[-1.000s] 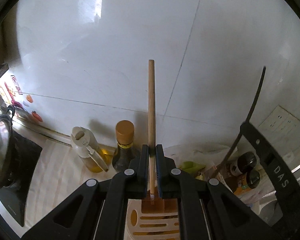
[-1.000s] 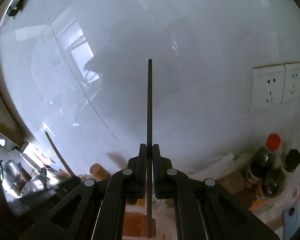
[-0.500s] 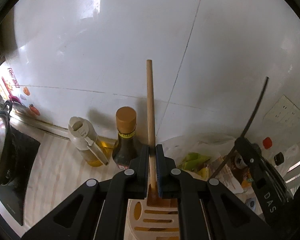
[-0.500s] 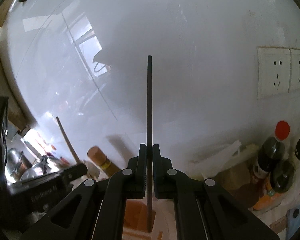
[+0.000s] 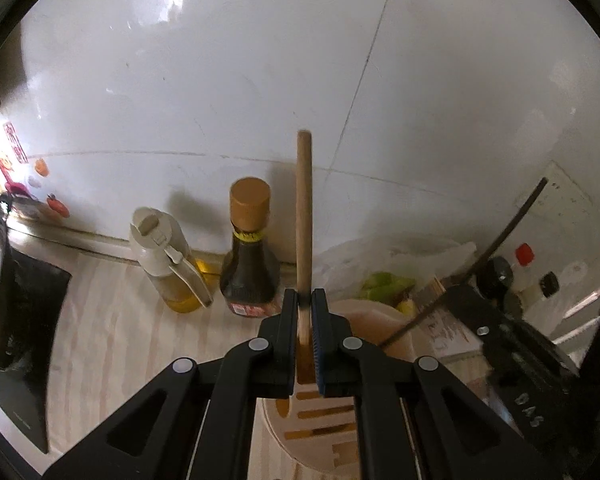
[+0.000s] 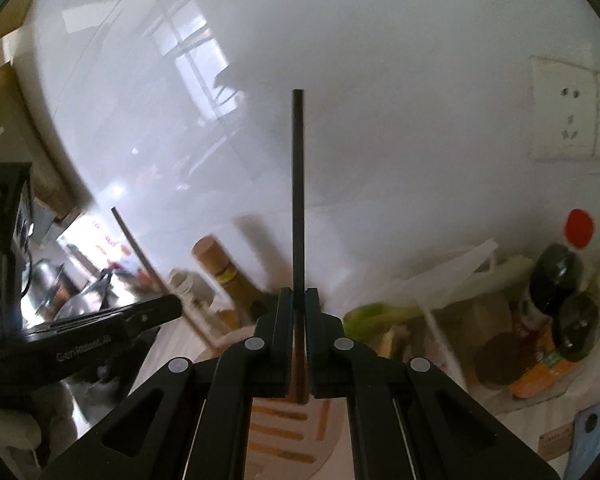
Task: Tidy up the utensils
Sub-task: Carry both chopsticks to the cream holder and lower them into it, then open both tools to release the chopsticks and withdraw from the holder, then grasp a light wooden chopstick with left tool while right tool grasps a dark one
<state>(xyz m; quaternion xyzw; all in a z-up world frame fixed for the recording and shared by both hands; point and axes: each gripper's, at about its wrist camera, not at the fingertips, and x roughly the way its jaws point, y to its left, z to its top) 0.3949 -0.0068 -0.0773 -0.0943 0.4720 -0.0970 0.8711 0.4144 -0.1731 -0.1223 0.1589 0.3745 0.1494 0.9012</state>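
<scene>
My left gripper (image 5: 305, 300) is shut on a wooden slotted spatula (image 5: 303, 208), handle pointing up, its slotted blade (image 5: 320, 416) below the fingers. My right gripper (image 6: 299, 298) is shut on a thin black utensil handle (image 6: 298, 184), held upright. Both hang over a pale round utensil holder (image 5: 376, 316), which also shows in the right wrist view (image 6: 228, 340). The right gripper (image 5: 512, 364) shows at the right of the left wrist view with the black handle (image 5: 508, 228). The left gripper (image 6: 100, 332) shows at the left of the right wrist view.
A dark sauce bottle (image 5: 250, 252) and an oil dispenser (image 5: 168, 256) stand against the white tiled wall. A pot and black cooktop (image 5: 16, 320) lie left. Bottles (image 6: 556, 300), bags and green vegetables (image 6: 380, 314) crowd the right. Wall sockets (image 6: 568, 116) are upper right.
Both grippers have come lower and tilted down toward the counter, still holding their utensils. The holder and the bottles sit higher and larger in view.
</scene>
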